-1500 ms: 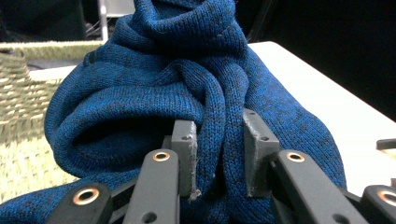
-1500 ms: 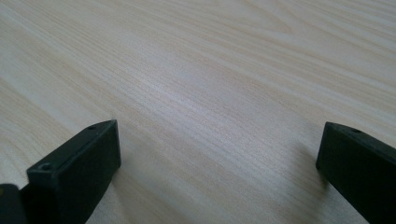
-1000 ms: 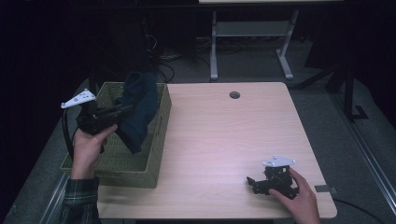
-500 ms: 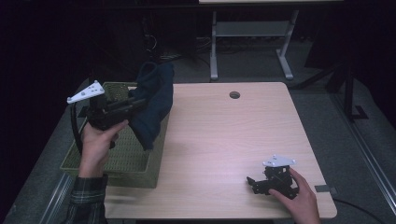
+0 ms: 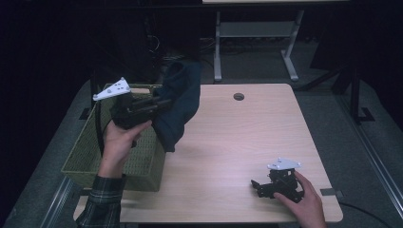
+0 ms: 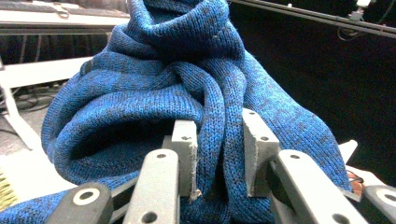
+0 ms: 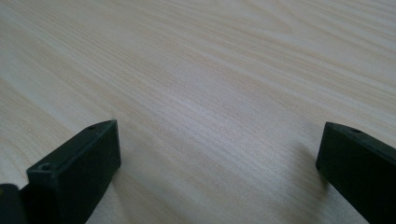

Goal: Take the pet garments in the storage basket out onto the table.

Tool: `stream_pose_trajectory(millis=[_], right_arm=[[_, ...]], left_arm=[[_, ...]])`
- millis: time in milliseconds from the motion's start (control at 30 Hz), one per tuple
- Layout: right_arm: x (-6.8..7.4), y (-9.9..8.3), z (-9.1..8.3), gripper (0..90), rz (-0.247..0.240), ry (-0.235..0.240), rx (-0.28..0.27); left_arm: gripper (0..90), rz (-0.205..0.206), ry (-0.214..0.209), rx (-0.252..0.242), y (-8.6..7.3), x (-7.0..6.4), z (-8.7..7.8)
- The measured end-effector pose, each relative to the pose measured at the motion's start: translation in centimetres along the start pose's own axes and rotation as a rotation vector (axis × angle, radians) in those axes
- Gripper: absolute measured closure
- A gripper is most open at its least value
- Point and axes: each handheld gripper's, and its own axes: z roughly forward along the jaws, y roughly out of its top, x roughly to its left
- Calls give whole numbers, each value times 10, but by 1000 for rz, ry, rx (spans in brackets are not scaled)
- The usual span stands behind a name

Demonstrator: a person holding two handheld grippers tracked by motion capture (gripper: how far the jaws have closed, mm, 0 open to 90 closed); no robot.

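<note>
- Up in the air, above the spot where the basket meets the table, hangs one blue knitted sweater (image 5: 178, 102). It droops down in soft folds and its bottom end dangles just over the table edge.
- Holding it is the left gripper (image 5: 159, 102). Its two jaws are squeezed on a thick fold of the wool, and in the left gripper view that fold (image 6: 219, 140) sits right between them.
- I think the job is about half done. The sweater is out of the basket, but it is not on the table yet. Putting it down and letting go are left to do.
- One green woven basket (image 5: 90, 156) sits at the left end of the table, partly over the edge. I cannot tell if anything else is inside it.
- One wooden table (image 5: 237, 142) is there, with one small round hole (image 5: 238, 96) near the back.
- Near the front right corner, the right gripper (image 5: 256, 186) rests on the wood. Its jaws stand wide apart with nothing between them.
- Two grippers, two hands.
</note>
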Motion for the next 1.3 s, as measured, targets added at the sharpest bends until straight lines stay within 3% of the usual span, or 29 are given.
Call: stream_pose_trajectory(millis=[367,600,1033,1300], right_arm=[[0,0,0,0,2,1,-1],[0,0,0,0,0,0,-2],[0,0,0,0,-1,0,-2],[0,0,0,0,0,0,-2]], left_arm=[[699,20,-65,40,-3,-15,39],[699,23,-82,61,-7,-22,57],[698,18,-115,121,-26,-35,101],[698,16,-133,191,-46,-42,132]])
